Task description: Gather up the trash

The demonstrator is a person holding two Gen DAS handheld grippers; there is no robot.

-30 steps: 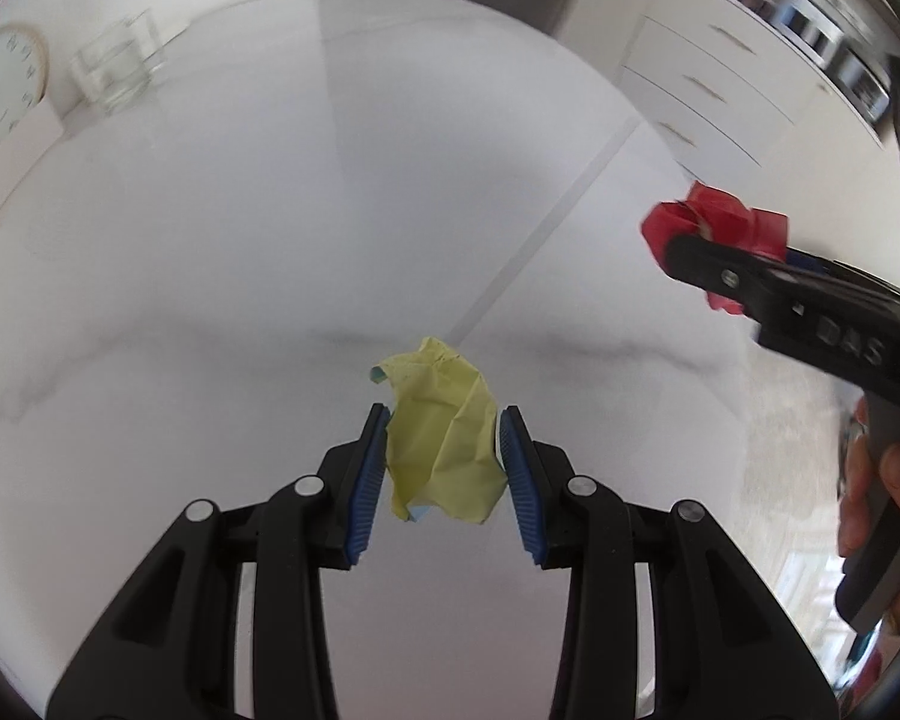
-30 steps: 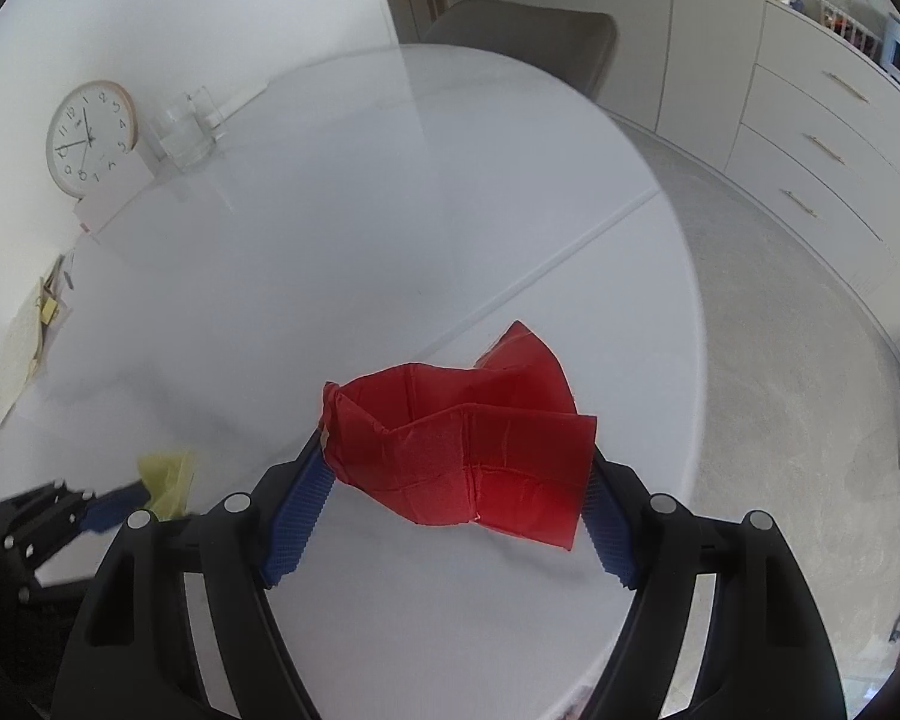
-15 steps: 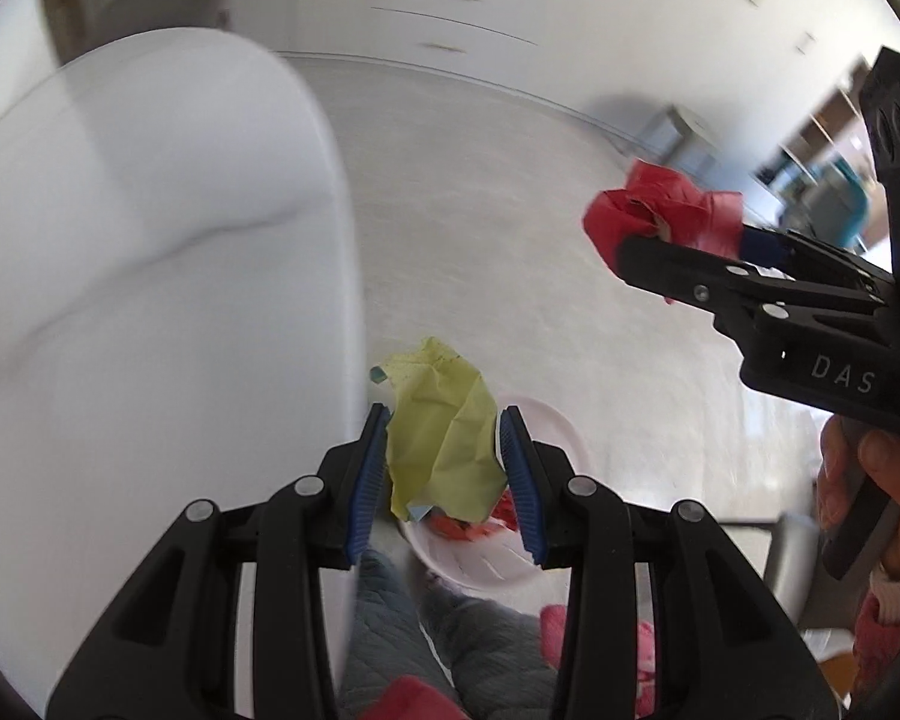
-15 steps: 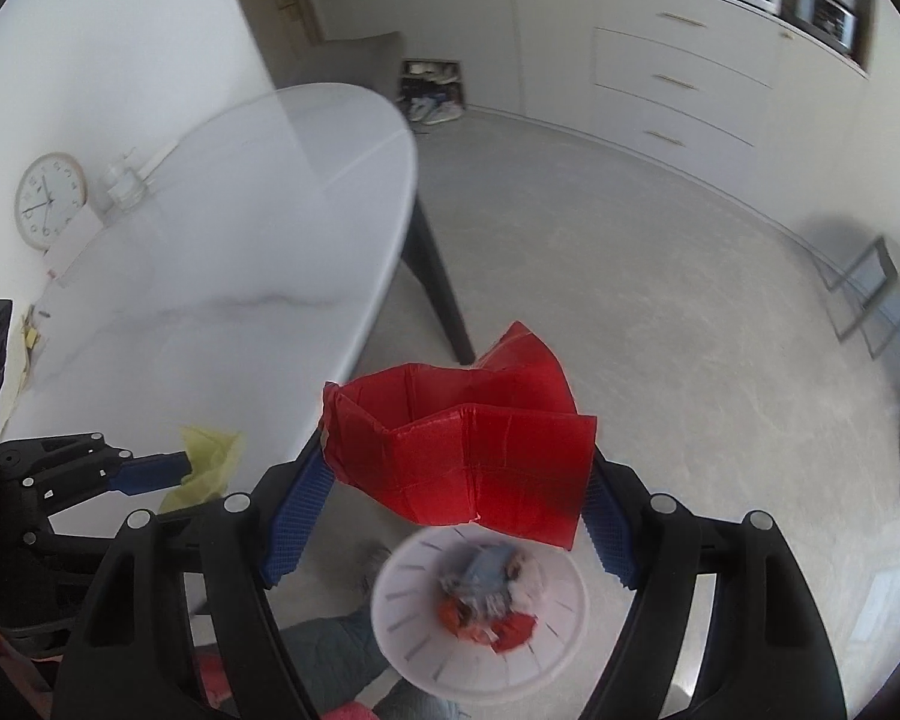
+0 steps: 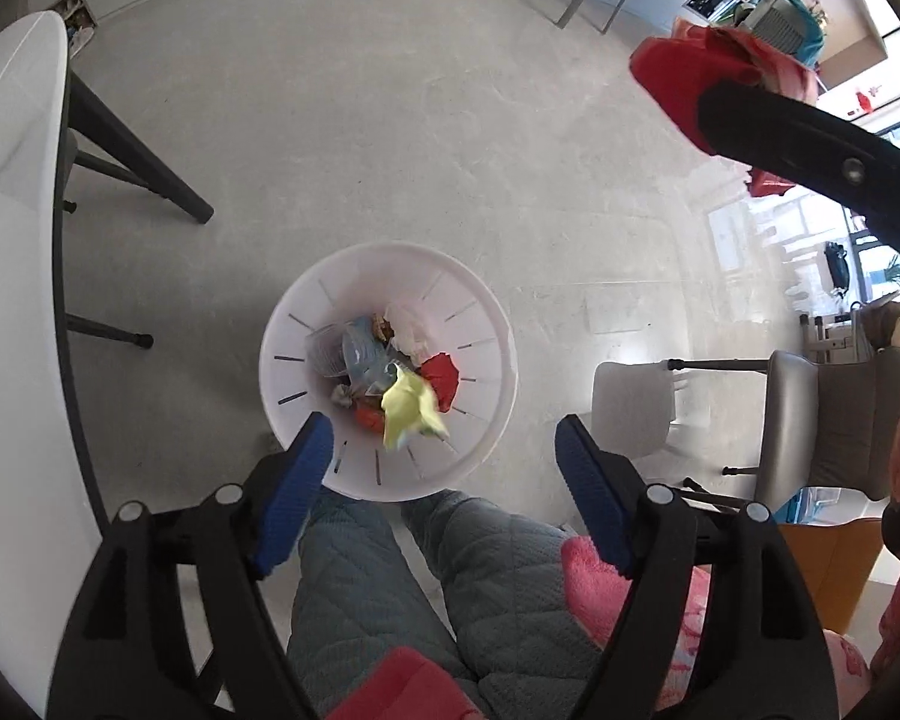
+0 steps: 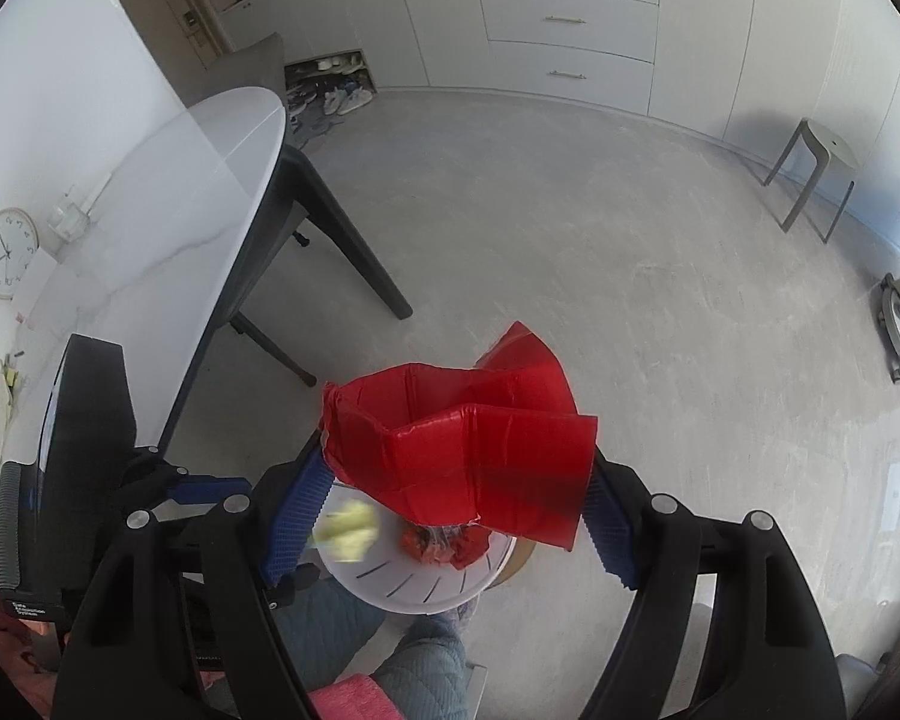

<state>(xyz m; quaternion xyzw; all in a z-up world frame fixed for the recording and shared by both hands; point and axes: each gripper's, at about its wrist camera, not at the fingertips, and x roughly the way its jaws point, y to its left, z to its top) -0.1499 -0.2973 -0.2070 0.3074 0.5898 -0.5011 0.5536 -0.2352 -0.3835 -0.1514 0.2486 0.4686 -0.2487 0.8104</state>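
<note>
My left gripper point(image 5: 444, 468) is open and empty above a white slotted trash bin point(image 5: 486, 324) on the floor. A crumpled yellow paper point(image 5: 411, 411) is inside the bin's opening, blurred, over other trash. My right gripper point(image 6: 456, 498) is shut on a folded red paper point(image 6: 468, 456) and holds it above the same bin point(image 6: 414, 585). The yellow paper point(image 6: 348, 531) also shows blurred in the right wrist view. The red paper point(image 5: 702, 84) and the right gripper's arm show at the upper right of the left wrist view.
A white oval table point(image 6: 168, 222) with dark legs stands to the left of the bin. The person's quilted trouser legs point(image 5: 390, 576) are just below the bin. A white and grey chair point(image 5: 810, 408) stands at right, a stool point(image 6: 816, 174) farther off by the cabinets point(image 6: 570, 24).
Both grippers swung from over the table to above the bin. My left gripper opened and let go of the yellow paper, which is now in the bin. The right still holds the red paper.
</note>
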